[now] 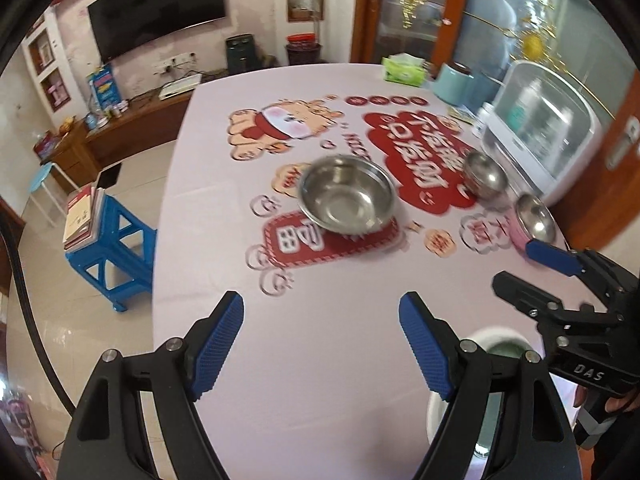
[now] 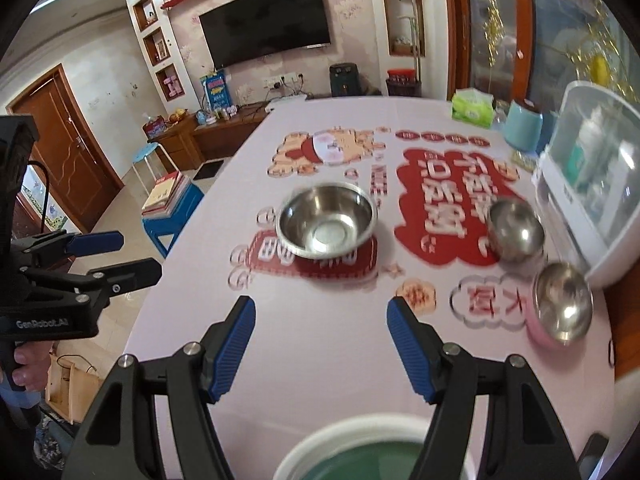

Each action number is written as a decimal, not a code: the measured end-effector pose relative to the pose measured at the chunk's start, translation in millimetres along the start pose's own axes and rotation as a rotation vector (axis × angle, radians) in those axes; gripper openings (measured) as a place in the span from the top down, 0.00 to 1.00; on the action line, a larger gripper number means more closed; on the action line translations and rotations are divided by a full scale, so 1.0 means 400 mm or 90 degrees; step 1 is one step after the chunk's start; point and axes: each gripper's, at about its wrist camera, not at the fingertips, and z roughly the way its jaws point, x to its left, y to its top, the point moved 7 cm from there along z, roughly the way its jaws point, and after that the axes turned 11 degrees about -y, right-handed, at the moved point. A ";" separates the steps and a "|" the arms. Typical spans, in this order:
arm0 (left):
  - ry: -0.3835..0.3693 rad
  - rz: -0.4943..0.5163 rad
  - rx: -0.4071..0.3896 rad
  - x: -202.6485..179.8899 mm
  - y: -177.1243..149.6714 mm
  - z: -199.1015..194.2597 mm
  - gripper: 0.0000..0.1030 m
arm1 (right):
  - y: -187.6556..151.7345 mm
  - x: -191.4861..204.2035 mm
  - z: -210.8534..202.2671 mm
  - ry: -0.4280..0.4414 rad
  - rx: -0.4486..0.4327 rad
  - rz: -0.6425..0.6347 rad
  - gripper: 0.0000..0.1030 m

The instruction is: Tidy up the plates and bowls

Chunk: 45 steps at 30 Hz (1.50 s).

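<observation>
Left wrist view: left claw [image 1: 320, 344] released, nothing between pads, over pale printed tabletop [image 1: 320, 360]; right claw [image 2: 320, 348] likewise released. Large steel bowl [image 1: 347, 199] sits mid-table, empty; two small steel bowls [image 2: 516, 229] and pink-sided bowl [image 2: 563, 306] lie beside white appliance [image 2: 600, 184]. Only right wrist view shows the brown door [image 2: 64, 148]; green-and-white dish [image 2: 360, 452] at near edge.

We're seeing big bowl [image 2: 327, 222] gleaming as polished metal, two small bowls [image 2: 516, 229] shining alike. Tablecloth [image 1: 320, 320] looking smooth, matt. Gripper pads [image 1: 218, 346] showing ribbed blue rubber on matt black plastic. Stool [image 1: 116, 252] looking glossy blue plastic.
</observation>
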 end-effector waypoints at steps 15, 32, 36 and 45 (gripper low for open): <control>0.007 -0.043 -0.010 0.116 0.193 0.097 0.23 | 0.258 -0.029 0.101 -0.051 -0.060 0.032 0.33; -0.091 -0.108 0.038 0.162 0.197 0.456 0.23 | 0.206 -0.122 0.430 -0.052 0.040 0.149 0.33; -0.110 -0.140 0.049 0.182 0.179 0.521 0.23 | 0.168 -0.114 0.498 -0.043 0.083 0.153 0.33; -0.123 -0.176 0.057 0.209 0.150 0.592 0.23 | 0.103 -0.082 0.580 -0.019 0.138 0.162 0.33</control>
